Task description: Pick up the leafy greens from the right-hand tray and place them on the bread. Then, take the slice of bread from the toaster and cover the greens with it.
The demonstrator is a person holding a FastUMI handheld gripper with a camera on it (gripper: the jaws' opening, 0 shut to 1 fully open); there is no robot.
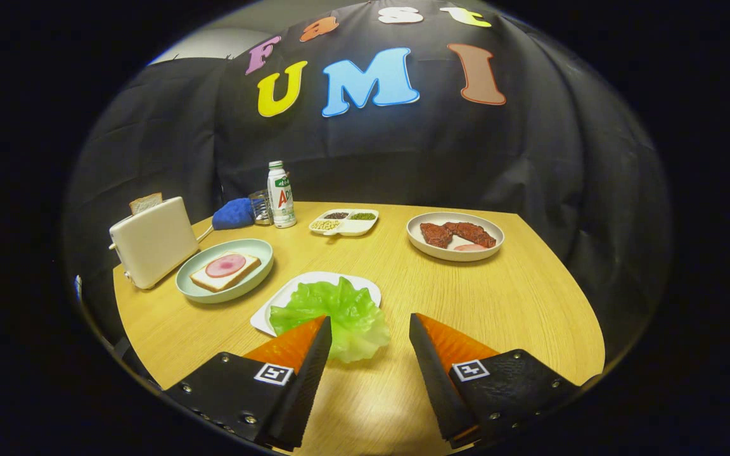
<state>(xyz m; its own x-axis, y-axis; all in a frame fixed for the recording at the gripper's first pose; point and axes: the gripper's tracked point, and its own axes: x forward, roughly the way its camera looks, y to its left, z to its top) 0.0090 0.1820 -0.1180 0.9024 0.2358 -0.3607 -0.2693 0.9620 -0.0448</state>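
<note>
- Your gripper (370,329) hovers above the table (517,304) with its fingers spread wide and nothing held between them.
- Between and just ahead of the fingers lie the greens (346,313), a ruffled leaf whose near edge hangs over the tray (289,294) onto the table; the left finger covers part of the leaf from your view, but you cannot tell whether it touches it.
- That tray is white and flat, and it sits just beyond your left fingertip.
- Beyond the tray, to the left, a plate (257,250) carries the bread (224,271), a slice lying flat with a round pink slice of ham (225,265) on top.
- Just beside that plate, further left, stands the toaster (153,247), with a second slice (146,202) poking up out of its slot.
- Behind the plate, near the far edge of the table, you see a blue cloth (233,214), a glass (262,206) and a bottle (281,195) standing close together.
- Right of the bottle sits a divided dish (345,223) with small beans or grains in separate compartments.
- Well apart, beyond your right finger, a bowl (455,236) holds pieces of dark red meat (457,234).
</note>
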